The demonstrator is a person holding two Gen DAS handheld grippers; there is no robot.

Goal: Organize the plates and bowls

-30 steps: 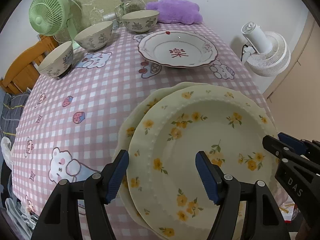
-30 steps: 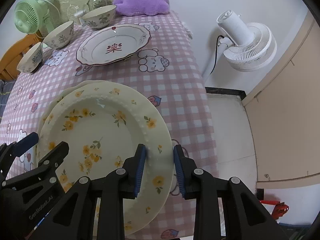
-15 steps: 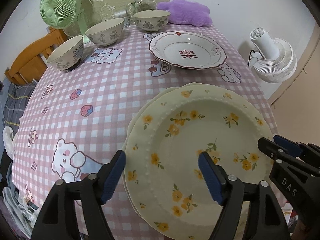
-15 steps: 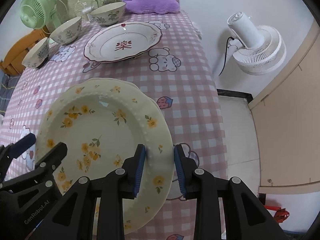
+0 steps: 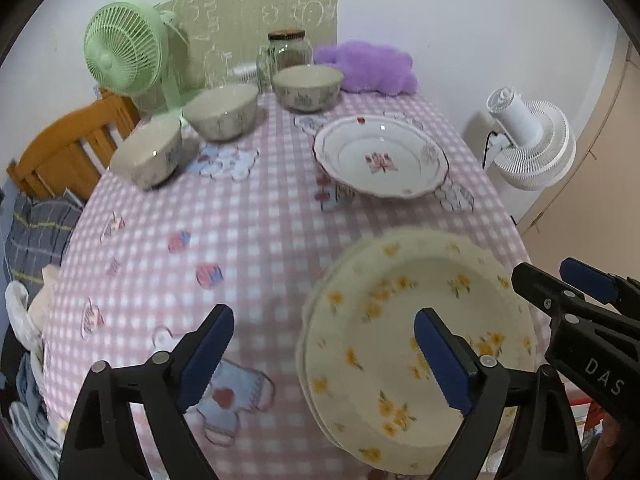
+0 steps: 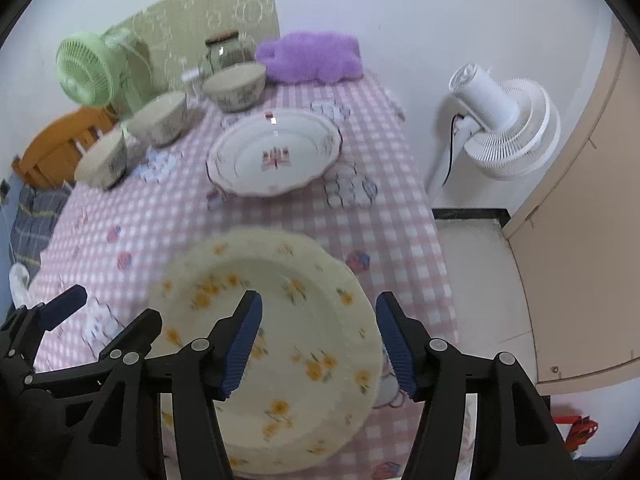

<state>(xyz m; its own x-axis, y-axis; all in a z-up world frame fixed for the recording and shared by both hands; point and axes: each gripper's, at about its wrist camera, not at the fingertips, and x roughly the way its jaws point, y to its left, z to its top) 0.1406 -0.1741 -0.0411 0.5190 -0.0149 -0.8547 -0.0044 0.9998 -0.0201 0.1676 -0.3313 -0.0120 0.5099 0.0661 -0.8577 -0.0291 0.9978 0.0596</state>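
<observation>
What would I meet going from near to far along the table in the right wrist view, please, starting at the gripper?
right gripper → yellow floral plates → white red-rimmed plate → farthest bowl → purple cushion

Table (image 5: 256,216) under pink checked cloth (image 6: 380,216). On it: two stacked yellow-flowered plates (image 5: 400,340) near edge, white dish (image 5: 380,158), three bowls (image 5: 220,114), jar (image 5: 289,50), purple cushion (image 5: 368,66).
</observation>
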